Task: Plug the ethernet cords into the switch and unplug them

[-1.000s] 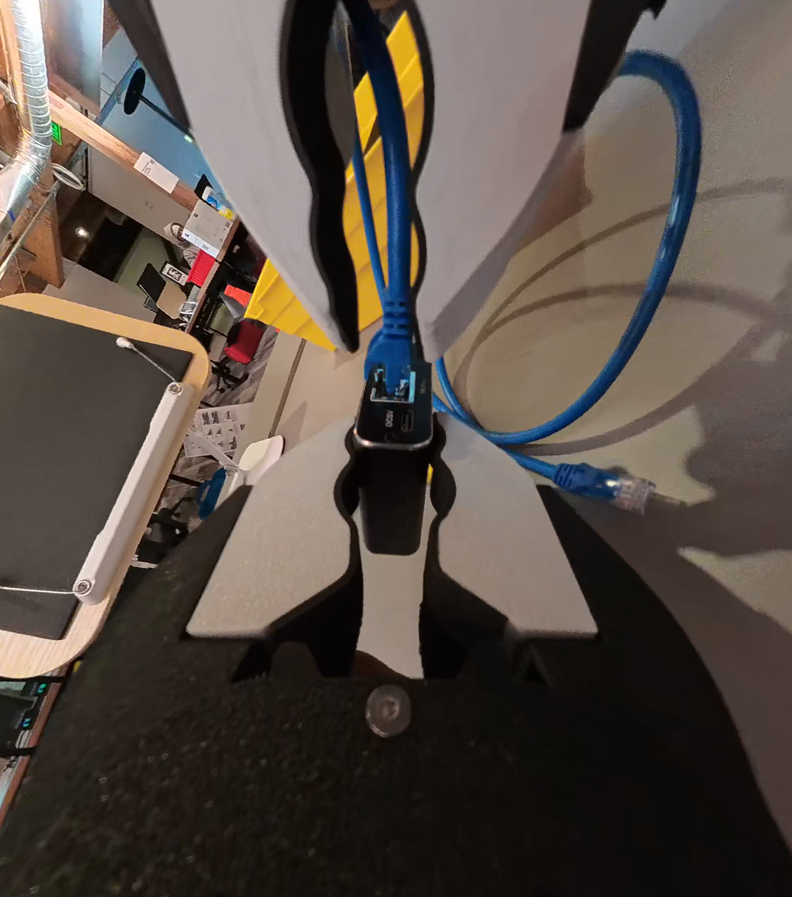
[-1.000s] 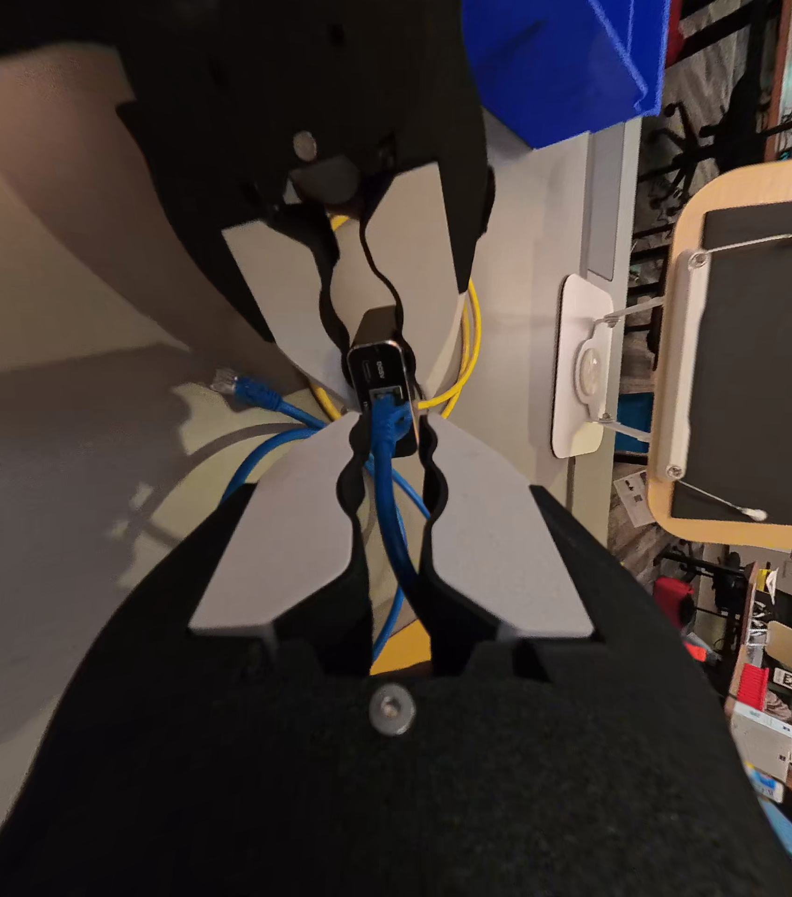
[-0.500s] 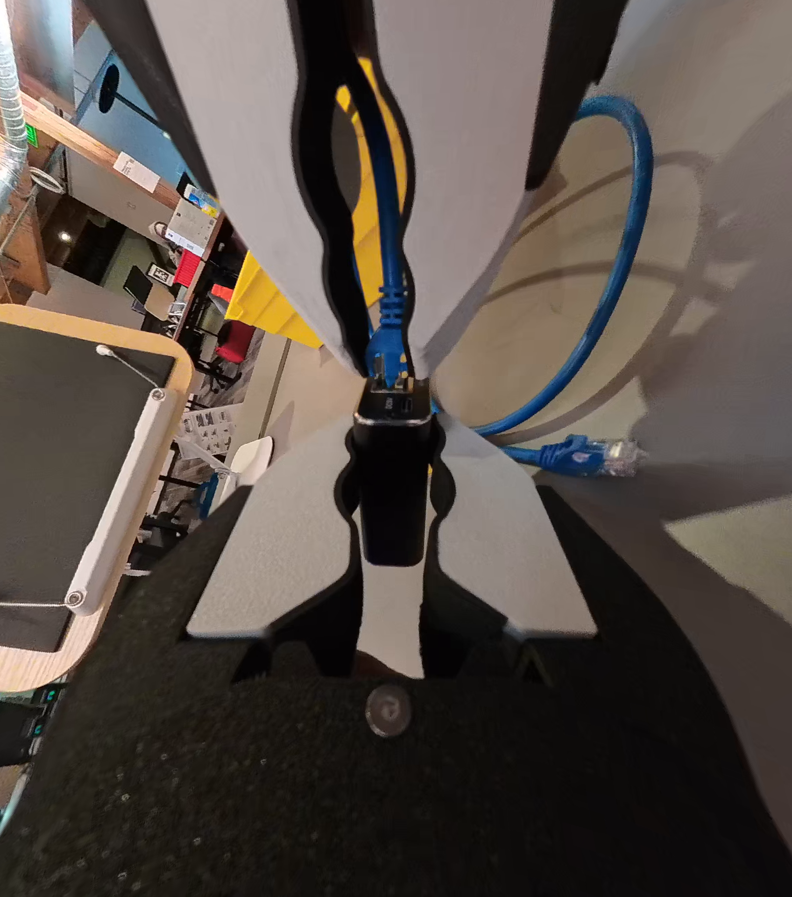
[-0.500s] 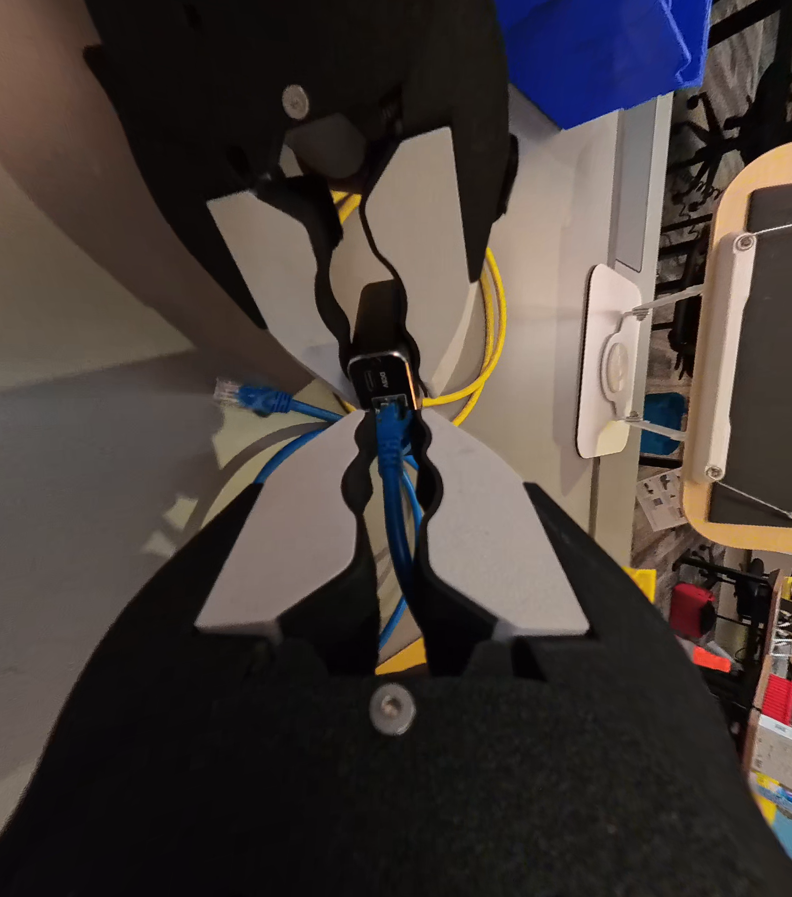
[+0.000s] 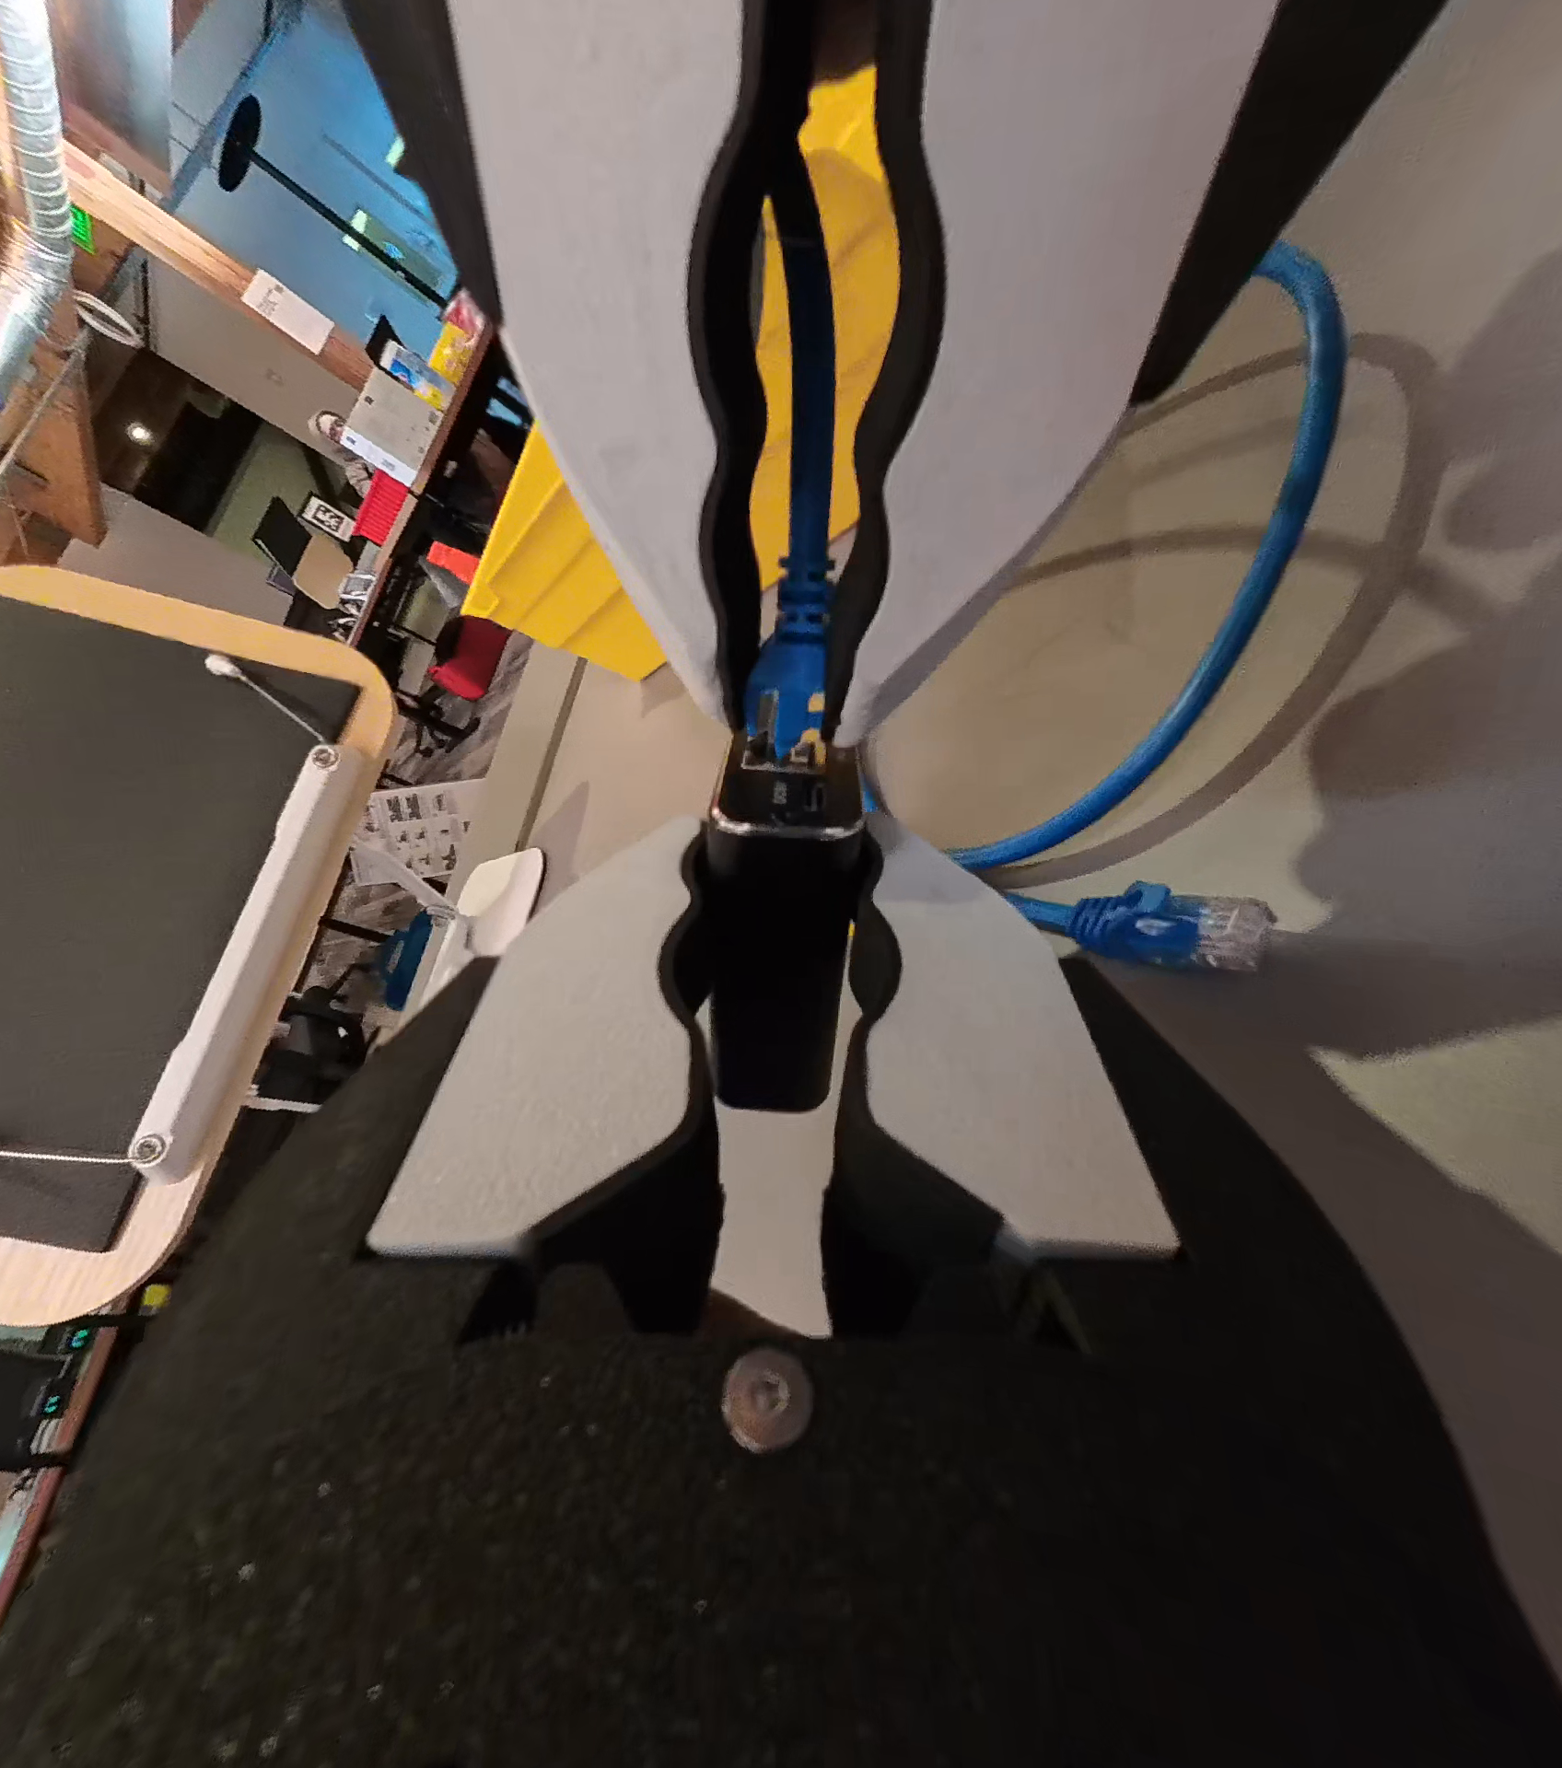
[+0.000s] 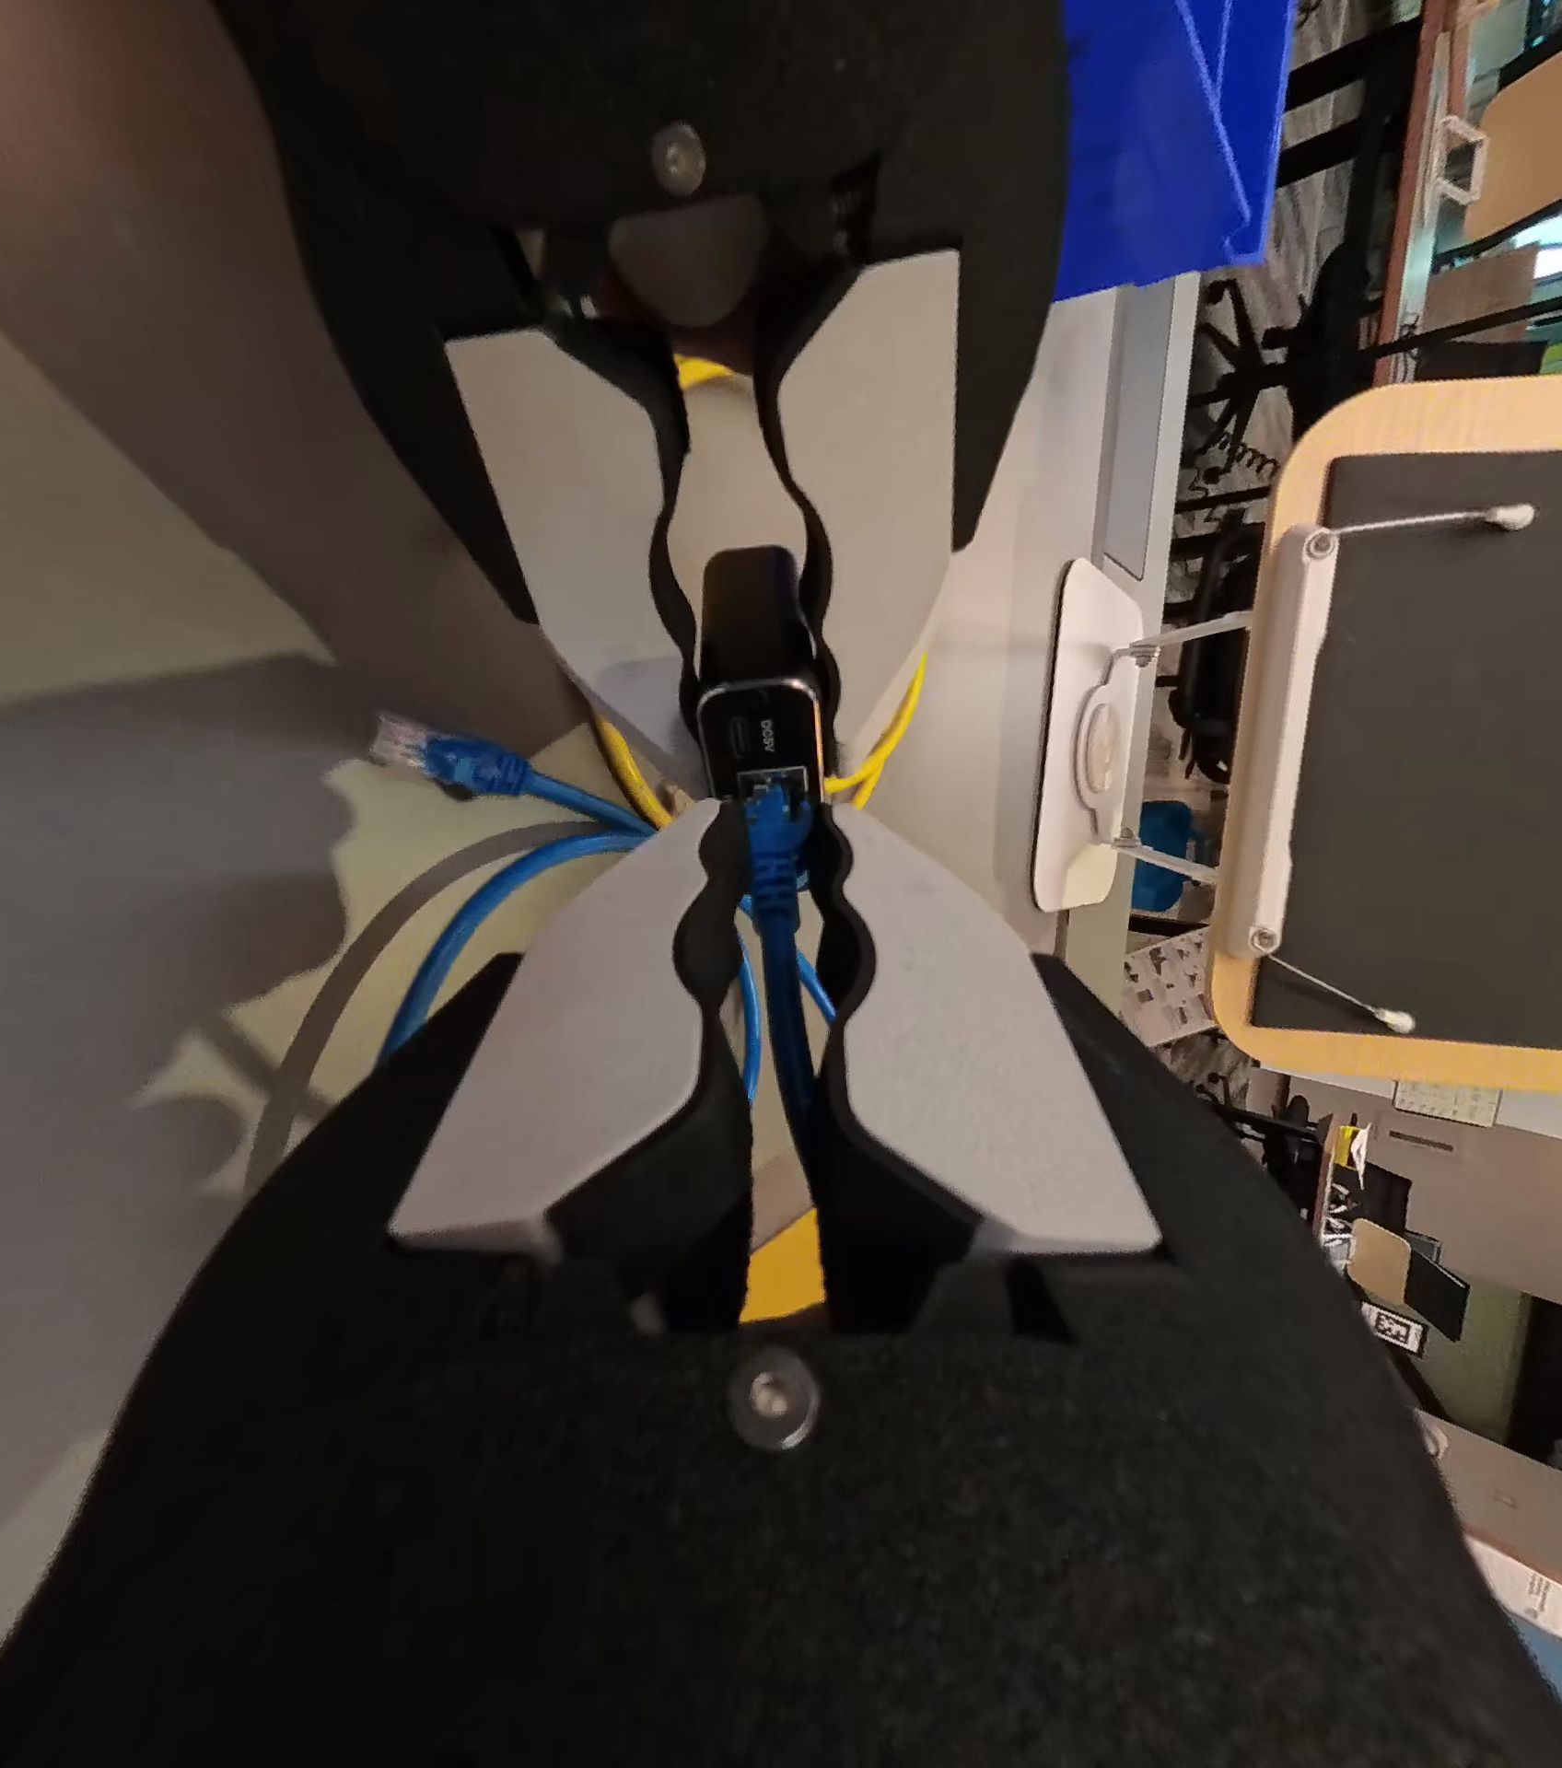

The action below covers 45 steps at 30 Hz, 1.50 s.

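I count two grippers: my left gripper (image 5: 782, 842) and my right gripper (image 6: 772, 823). One black switch (image 5: 777, 947) at frame centre. One blue ethernet cord (image 5: 1275, 574) at right, one yellow cord (image 6: 892, 727), one yellow bin (image 5: 557, 574) and one blue bin (image 6: 1160, 134) at top.

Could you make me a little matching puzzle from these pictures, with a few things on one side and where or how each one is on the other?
Things:
1. switch
2. blue plug
3. spare blue plug
4. yellow cord

States:
A. lying loose on the table
B. pinched in the right tongs, at the switch's port
C. clamped in the left tongs
D. looped on the table behind the switch

Pairs: 1-C, 2-B, 3-A, 4-D
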### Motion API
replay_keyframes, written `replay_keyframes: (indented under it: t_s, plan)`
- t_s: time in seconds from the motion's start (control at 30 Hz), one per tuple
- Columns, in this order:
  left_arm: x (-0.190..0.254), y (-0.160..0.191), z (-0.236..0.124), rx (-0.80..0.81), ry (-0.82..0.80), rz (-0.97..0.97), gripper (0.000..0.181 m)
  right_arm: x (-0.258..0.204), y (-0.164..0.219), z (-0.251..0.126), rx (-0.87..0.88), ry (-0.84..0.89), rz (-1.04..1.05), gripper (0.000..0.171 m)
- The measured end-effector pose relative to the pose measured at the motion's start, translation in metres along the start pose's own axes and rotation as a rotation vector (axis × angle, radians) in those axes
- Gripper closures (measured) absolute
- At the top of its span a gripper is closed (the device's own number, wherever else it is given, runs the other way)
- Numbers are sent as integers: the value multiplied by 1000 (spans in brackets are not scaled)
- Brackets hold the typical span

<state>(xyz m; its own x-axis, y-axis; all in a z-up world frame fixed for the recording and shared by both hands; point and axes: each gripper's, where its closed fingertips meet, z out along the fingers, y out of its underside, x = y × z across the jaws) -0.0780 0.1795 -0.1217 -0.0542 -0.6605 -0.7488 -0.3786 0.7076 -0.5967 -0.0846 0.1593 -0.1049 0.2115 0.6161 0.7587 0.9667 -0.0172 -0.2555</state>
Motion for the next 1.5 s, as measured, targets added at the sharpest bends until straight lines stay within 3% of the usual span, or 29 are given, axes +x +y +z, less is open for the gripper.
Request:
replay_keyframes:
  t_s: [0.17, 0.3, 0.37, 0.4, 0.47, 0.5, 0.6, 0.73, 0.83, 0.9, 0.97, 1.07, 1.13, 1.2, 1.27, 1.3, 1.4, 1.5]
  plan:
    - [8, 1, 5, -35, 19, 19, 157, -9, 2, 3, -1, -21, -1, 158]
    - [-1, -1, 2, 34, 1, -31, 156, 1, 0, -1, 47, 19, 43, 158]
    - [-20, 40, 5, -155, -72, -24, 156, 16, 3, -17, 59, 79, 71, 158]
    - [-34, 51, 3, -166, -112, -68, 157, 29, 11, -32, 61, 113, 118, 158]
    - [-52, 10, -7, 10, -190, -125, 156, 36, 21, -50, 64, 135, 164, 158]
    - [-45, 2, -2, 6, -188, -103, 156, 32, 18, -51, 72, 124, 165, 158]
    - [-28, 19, 13, -100, -162, -90, 157, 24, 7, -50, 106, 100, 172, 158]
    - [-56, 35, 1, -100, -242, -204, 157, 4, 4, -33, 161, 30, 294, 157]
    - [-60, 38, -2, -106, -255, -197, 157, -41, 14, -6, 48, -72, 349, 152]
    - [-55, 40, 1, -110, -228, -219, 157, -66, 21, 2, -3, -148, 494, 146]
    - [-53, 43, 3, -121, -215, -224, 157, -86, 9, -4, 51, -235, 642, 140]
    - [-54, 45, 3, -127, -213, -230, 157, -83, 4, -29, 140, -263, 847, 134]
    - [-55, 45, 3, -128, -210, -243, 157, -59, 39, -39, 121, -154, 1026, 139]
    - [-54, 45, 3, -125, -198, -263, 157, -47, 104, -37, -47, -18, 1231, 143]
    - [-52, 45, 4, -128, -185, -267, 157, -58, 133, -30, -145, -55, 1391, 127]
    - [-51, 46, 4, -132, -183, -261, 157, -62, 135, -26, -138, -69, 1456, 130]
    - [-45, 46, 6, -142, -166, -231, 157, -76, 149, -13, -266, -36, 1449, 132]
    - [-40, 46, 8, -151, -153, -209, 157, -78, 158, -14, -379, 36, 1315, 156]
